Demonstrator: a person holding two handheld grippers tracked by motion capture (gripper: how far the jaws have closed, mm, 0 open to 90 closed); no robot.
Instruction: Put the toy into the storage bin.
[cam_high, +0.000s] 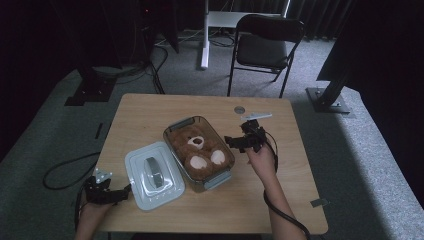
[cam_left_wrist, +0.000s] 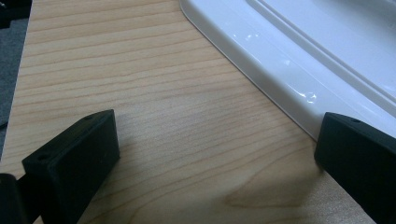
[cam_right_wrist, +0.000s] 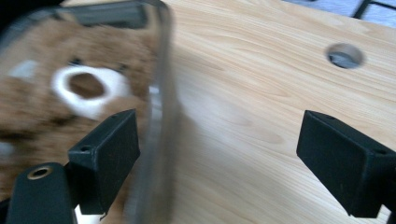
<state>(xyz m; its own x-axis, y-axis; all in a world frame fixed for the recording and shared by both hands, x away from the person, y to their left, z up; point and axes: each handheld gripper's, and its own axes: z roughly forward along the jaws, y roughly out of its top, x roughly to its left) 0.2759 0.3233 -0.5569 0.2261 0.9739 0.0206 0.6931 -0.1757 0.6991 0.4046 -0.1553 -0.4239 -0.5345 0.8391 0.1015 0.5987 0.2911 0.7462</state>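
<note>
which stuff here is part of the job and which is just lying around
Part of the job:
- clear box
- teddy bear inside it
- white lid beside the box
- left hand-held gripper, open by the lid
- right hand-held gripper, open by the box

Lying about:
- white strip
- folding chair

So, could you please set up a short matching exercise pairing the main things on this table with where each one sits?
Things:
1. teddy bear
2. white lid
3. left gripper
4. right gripper

Places:
A. flat on the table, left of the container
B. at the container's right side, jaws open
C. inside the clear container
D. at the lid's near-left edge, jaws open

Pairs: 1-C, 2-A, 3-D, 4-B
</note>
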